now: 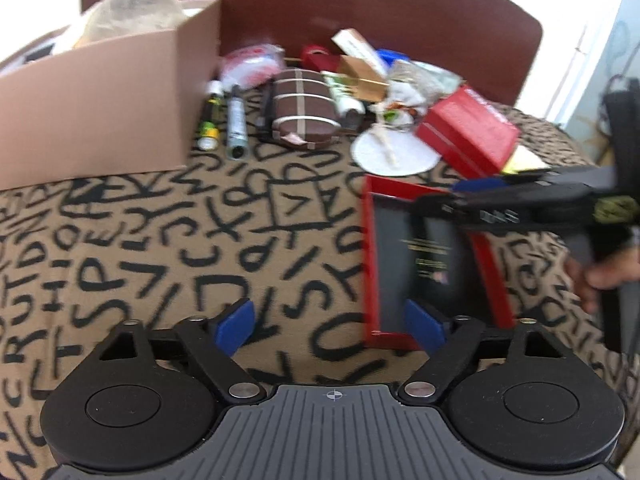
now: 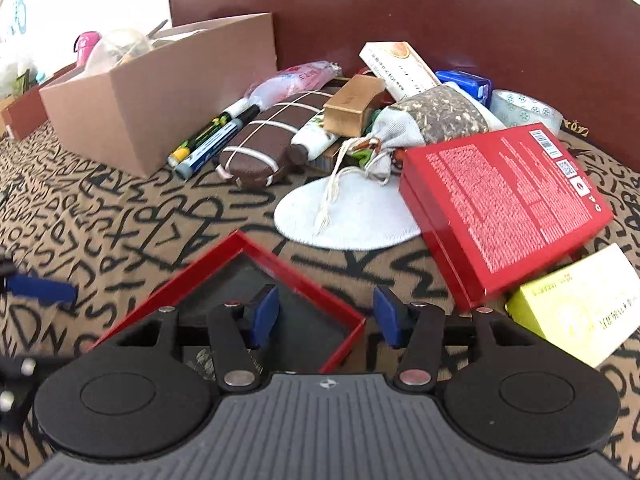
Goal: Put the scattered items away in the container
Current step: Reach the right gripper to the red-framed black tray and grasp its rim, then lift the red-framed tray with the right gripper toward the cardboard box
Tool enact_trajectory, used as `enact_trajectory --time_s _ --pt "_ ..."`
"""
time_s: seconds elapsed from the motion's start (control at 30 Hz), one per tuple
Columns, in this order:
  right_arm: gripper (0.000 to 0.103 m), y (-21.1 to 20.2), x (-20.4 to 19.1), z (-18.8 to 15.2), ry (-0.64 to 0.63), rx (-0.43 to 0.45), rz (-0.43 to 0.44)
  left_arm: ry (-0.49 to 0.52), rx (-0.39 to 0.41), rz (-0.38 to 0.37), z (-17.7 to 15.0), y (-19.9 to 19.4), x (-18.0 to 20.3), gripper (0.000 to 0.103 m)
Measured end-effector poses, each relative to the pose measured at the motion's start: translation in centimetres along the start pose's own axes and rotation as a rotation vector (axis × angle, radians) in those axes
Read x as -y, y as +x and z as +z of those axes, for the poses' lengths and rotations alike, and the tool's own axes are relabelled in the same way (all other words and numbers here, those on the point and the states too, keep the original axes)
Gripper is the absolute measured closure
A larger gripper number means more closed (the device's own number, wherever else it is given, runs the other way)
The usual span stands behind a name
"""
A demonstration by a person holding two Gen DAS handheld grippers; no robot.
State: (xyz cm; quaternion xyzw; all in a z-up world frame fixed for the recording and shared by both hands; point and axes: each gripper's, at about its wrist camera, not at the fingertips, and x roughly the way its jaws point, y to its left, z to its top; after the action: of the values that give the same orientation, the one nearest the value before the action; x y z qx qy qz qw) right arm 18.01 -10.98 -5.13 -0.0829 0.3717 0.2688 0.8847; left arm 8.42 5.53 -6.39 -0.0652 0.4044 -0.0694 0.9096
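Upper left of both views: my open brown cardboard box [image 2: 132,120], already holding a clear plastic item, sits on the tan cloth with black letters [image 1: 160,220]. Just right of it, two marker pens [image 2: 212,136] lie side by side, then a brown pouch with white stripes [image 2: 256,144]. Centre: flat white round pad [image 2: 344,216] with a grey drawstring sachet [image 2: 420,124] above it, gold small box [image 2: 352,104] behind. Right: red printed carton [image 2: 504,200] tilted on the pile, yellow-green box [image 2: 576,304] at right edge, touching it. Lower centre: shallow red tray with dark lining [image 1: 412,256], well apart from the cardboard box. My left gripper [image 1: 330,320] jaws apart, empty, right finger over the tray's near edge. My right gripper [image 2: 326,316] jaws apart, straddling the tray's right corner, nothing clamped.
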Motion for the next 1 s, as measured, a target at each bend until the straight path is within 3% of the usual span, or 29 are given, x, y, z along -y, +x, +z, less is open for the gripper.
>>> enact_trajectory --time_s 0.1,0.17,0.27,0.3,0.33,0.47,0.7,0.77,0.83,0.93,1.0 --pt "0.077 -0.7 -0.3 -0.1 -0.02 -0.02 -0.009 0.035 0.027 0.026 -0.1 0.4 0.3 0.044" --pt "0.083 -1.6 -0.7 -0.7 -0.035 -0.044 -0.022 0.009 0.038 0.018 0.1 0.5 -0.4 0.072" --pt "0.09 -3.4 -1.3 -2.0 -0.026 -0.082 -0.005 -0.079 0.038 -0.001 0.7 0.6 -2.0 0.074" --pt "0.09 -4.2 -1.9 -2.7 -0.023 -0.094 0.016 -0.093 0.034 0.001 0.8 0.5 -2.3 0.071" --pt "0.09 -4.8 -2.5 -3.3 -0.029 -0.101 0.035 -0.098 0.031 0.009 0.9 0.3 -2.5 0.061" --pt "0.089 -6.4 -4.3 -4.7 -0.036 -0.103 0.077 -0.104 0.01 0.0 0.2 -1.6 -2.9 0.049" --pt "0.088 -5.9 -4.5 -4.5 0.015 -0.077 0.054 -0.053 -0.034 -0.03 -2.4 -3.3 -1.9 0.044" --pt "0.088 -6.3 -4.9 -5.0 0.017 -0.074 0.058 -0.028 -0.023 -0.008 -2.7 -2.9 -1.5 0.071" --pt "0.087 -6.9 -5.7 -5.6 -0.013 -0.079 0.041 0.0 -0.009 0.028 -2.6 -2.8 -1.4 0.085" --pt "0.086 -7.4 -6.1 -6.1 -0.026 -0.079 0.047 -0.037 -0.017 0.023 -2.0 -2.7 -2.3 0.092" --pt "0.086 -7.2 -5.7 -5.9 0.015 -0.071 0.049 -0.032 -0.021 0.018 -2.0 -2.7 -2.3 0.086"
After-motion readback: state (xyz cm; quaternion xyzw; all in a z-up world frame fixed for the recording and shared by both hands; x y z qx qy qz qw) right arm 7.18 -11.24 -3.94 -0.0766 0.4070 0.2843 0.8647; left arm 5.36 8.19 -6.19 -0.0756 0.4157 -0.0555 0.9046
